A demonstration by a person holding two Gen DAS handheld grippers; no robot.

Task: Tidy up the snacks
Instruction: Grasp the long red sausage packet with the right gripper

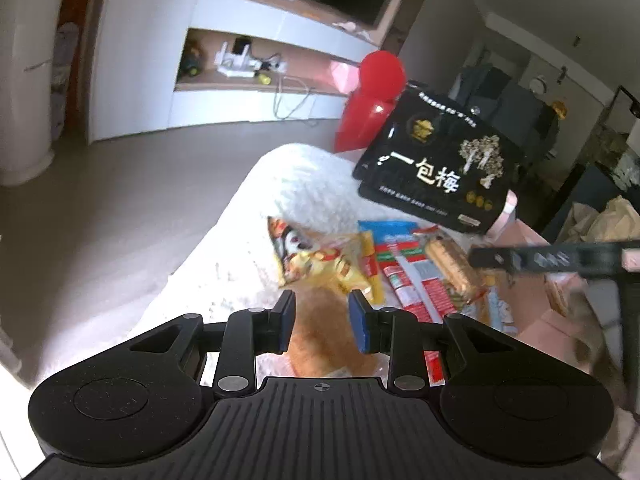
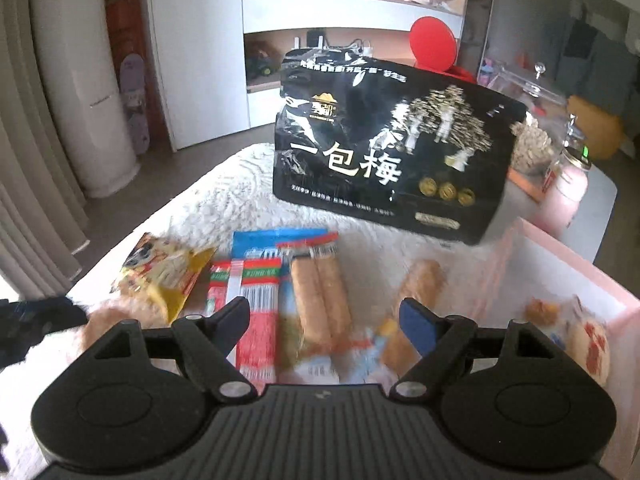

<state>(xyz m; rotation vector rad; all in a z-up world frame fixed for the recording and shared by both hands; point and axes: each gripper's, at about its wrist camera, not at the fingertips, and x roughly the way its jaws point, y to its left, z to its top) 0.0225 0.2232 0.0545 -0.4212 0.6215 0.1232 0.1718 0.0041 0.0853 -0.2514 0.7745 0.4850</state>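
Hovering over the snack pile, both claws hang with fingers apart and nothing in them. The left claw (image 1: 322, 322) sits low in its view above a crinkly yellow snack packet (image 1: 320, 264). The right claw (image 2: 326, 326) sits low too, over soft brown bread sticks in clear wrap (image 2: 320, 300). A big shiny black bag (image 2: 394, 148) stands mid-frame on the fluffy white bench (image 2: 224, 196). A pink box (image 2: 568, 276) waits at the right. Next, I think, one claw must drop and pinch a packet.
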